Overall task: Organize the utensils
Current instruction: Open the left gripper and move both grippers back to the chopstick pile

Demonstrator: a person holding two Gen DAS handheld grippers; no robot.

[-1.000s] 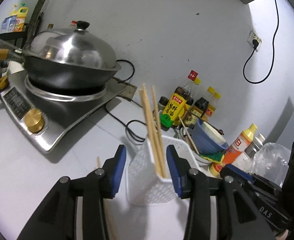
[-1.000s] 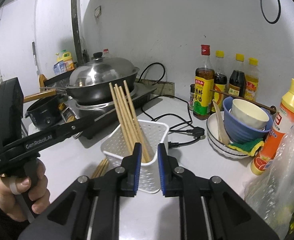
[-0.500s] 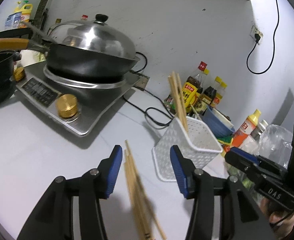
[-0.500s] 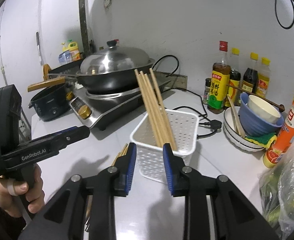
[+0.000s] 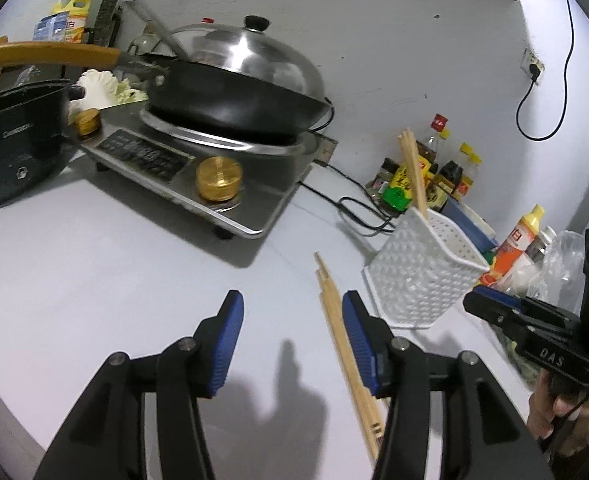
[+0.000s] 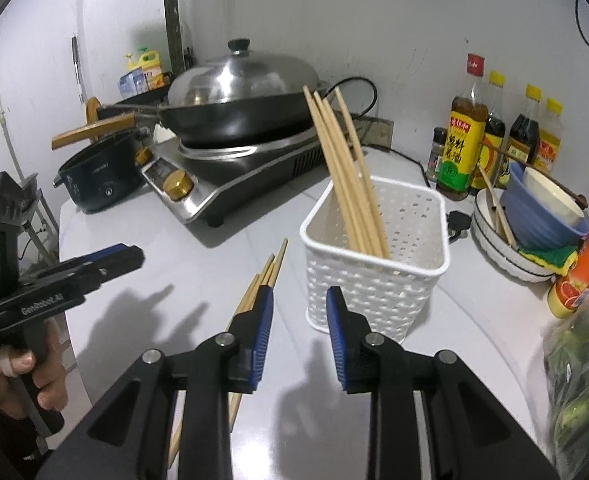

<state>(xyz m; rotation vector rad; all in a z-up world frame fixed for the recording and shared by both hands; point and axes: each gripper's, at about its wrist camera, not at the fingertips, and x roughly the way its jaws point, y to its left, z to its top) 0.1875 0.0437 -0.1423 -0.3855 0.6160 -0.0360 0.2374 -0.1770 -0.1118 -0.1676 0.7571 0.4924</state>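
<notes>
Between picks: some chopsticks stand in the basket, a loose bundle lies on the counter.

Left wrist view: the left gripper [image 5: 292,334] hangs released above the white counter [image 5: 94,272], holding nothing, with the loose chopsticks [image 5: 344,344] lying flat just inside its right finger and the white basket [image 5: 418,276] further right, standing chopsticks [image 5: 413,178] leaning out of its far corner. Right wrist view: the right gripper [image 6: 299,330] is also released and empty (its gap is narrower), facing the basket's near wall, the loose bundle to its left partly under its left finger. The step in hand looks like fetching the remaining sticks; the next move probably calls for the left gripper to shift right, drop and close across the bundle.
</notes>
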